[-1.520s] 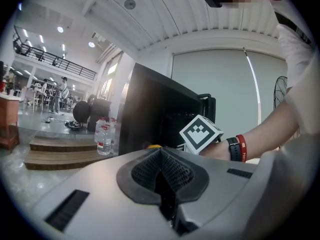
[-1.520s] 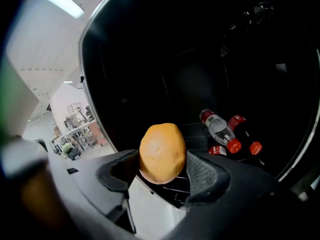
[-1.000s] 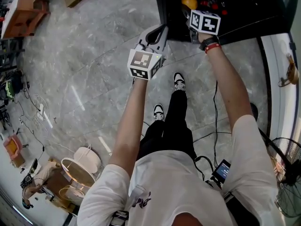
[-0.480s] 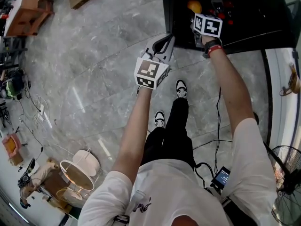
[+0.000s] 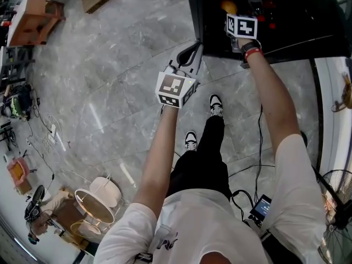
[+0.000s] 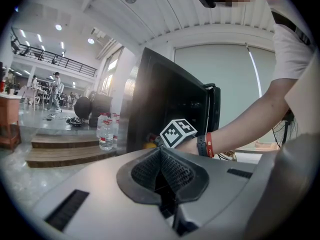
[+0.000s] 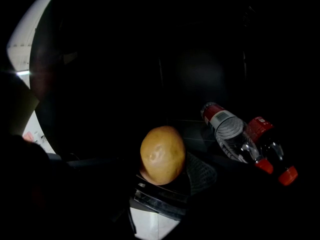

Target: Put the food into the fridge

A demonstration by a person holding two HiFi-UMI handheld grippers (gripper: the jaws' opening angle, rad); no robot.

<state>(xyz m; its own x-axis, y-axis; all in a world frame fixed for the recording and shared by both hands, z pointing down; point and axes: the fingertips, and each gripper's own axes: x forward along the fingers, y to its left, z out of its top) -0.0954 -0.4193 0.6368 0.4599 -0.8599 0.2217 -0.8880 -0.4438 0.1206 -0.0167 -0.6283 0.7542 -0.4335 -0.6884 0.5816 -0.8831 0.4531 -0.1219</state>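
Holds the orange fruit [image 7: 162, 155] clamped in the right gripper [image 7: 167, 179], now lower and deeper past the fridge's [image 5: 297, 15] front edge, left of two lying bottles [image 7: 232, 134], nearly ready to release; leaves the left gripper [image 6: 161, 171] closed, empty.

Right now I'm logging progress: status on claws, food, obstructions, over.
Left claw shut, empty, outside the fridge. Right claw shut on yellow fruit, inside fridge. Two bottles lying to its right, not touching.
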